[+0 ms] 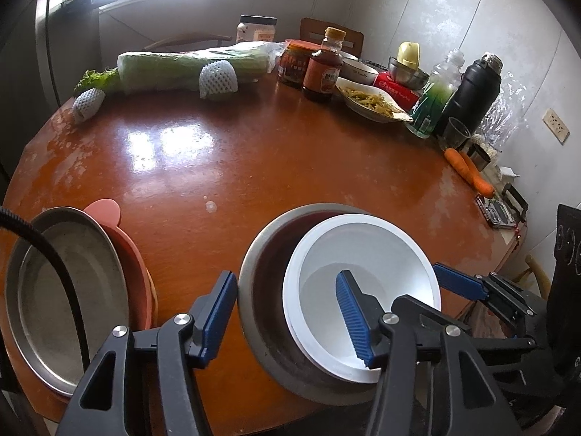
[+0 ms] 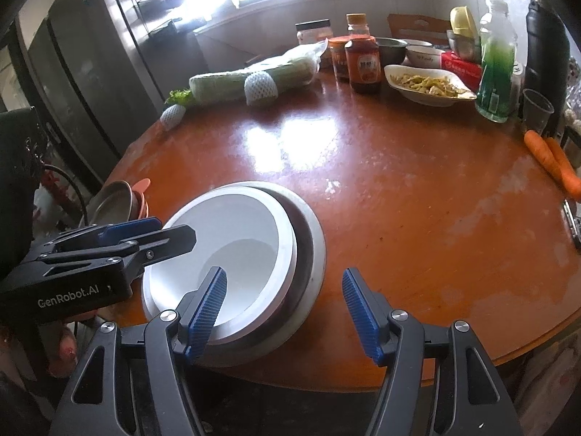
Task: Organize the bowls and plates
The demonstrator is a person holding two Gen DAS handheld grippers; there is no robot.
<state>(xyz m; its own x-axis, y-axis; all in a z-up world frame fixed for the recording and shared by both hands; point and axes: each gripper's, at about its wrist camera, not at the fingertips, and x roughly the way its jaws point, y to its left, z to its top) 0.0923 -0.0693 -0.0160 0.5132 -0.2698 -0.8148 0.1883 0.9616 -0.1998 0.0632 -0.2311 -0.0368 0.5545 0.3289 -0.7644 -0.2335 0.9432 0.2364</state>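
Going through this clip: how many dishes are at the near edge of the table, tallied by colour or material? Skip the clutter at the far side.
White bowl: 1
Steel bowl: 1
Steel plate: 1
Pink plate: 1 visible; the stack beneath the steel plate may hide more
Total: 4 visible

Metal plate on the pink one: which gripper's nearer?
Left. The left gripper is just right of the metal plate; the right gripper sits beyond the white bowl, farther away.
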